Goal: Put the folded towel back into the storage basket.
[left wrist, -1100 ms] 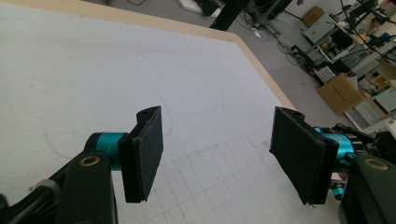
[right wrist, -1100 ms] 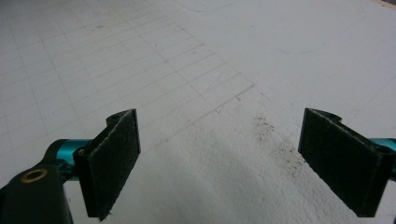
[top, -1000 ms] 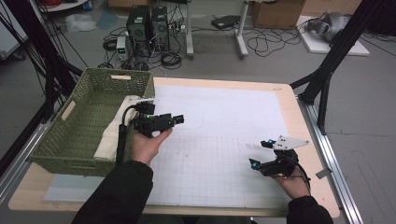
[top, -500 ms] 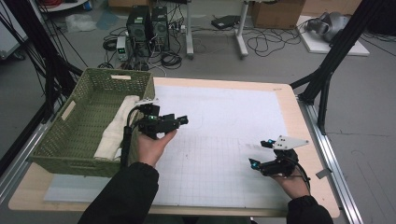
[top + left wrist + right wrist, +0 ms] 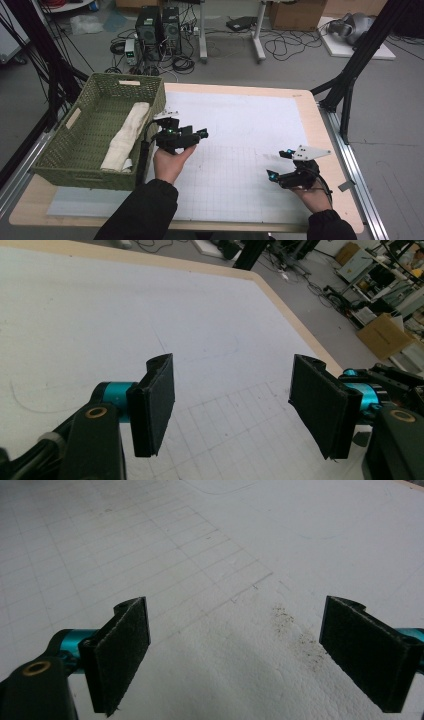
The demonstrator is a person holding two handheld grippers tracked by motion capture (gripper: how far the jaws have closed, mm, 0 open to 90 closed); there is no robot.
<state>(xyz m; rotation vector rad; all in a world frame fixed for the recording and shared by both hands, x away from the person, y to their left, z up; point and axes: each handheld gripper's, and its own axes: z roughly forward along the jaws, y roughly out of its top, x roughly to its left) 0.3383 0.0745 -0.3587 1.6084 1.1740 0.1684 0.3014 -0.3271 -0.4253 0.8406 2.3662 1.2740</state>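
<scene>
left gripper (image 5: 200, 134) w/ jaws apart, empty, over white mat (image 5: 240, 125) just beside green basket (image 5: 65, 150) holding folded towel (image 5: 125, 137); right gripper (image 5: 278, 164) also gaping, empty, near table's front-right.

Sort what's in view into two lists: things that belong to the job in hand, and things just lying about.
Job in hand:
- folded white towel, lying in the basket
- green woven basket
- left claw, jaws open, empty
- right claw, jaws open, empty
- white gridded mat

Lying about:
- computer towers on the floor
- cables
- cardboard box
</scene>
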